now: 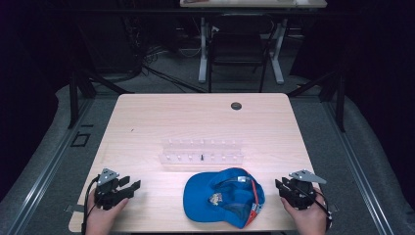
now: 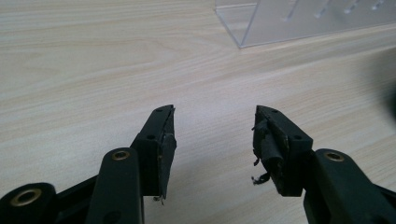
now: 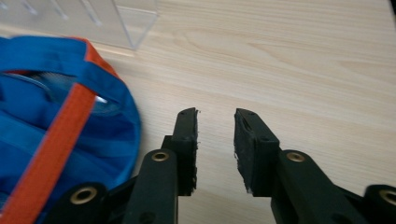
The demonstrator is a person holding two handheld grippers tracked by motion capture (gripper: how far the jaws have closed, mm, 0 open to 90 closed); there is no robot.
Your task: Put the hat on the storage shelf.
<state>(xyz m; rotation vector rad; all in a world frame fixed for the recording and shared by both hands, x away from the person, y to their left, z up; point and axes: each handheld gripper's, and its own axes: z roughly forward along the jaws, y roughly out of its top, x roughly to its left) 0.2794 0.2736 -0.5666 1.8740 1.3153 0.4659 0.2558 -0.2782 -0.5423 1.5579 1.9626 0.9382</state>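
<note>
Two grippers parted and holding nothing: left gripper (image 1: 128, 188) low on the wooden surface (image 1: 147, 122), right gripper (image 1: 283, 188) just right of the blue cap (image 1: 210, 196). Cap lying upturned near the front edge, before a clear rack (image 1: 201, 152).

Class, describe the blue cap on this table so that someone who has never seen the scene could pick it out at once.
Start at the pale wooden table and go to its near edge, in front of the clear plastic rack. There, between the two hand-held grippers, lies the blue cap, turned upside down. It is the only soft, coloured thing on the table, bright blue with an orange-red strip inside.
</note>
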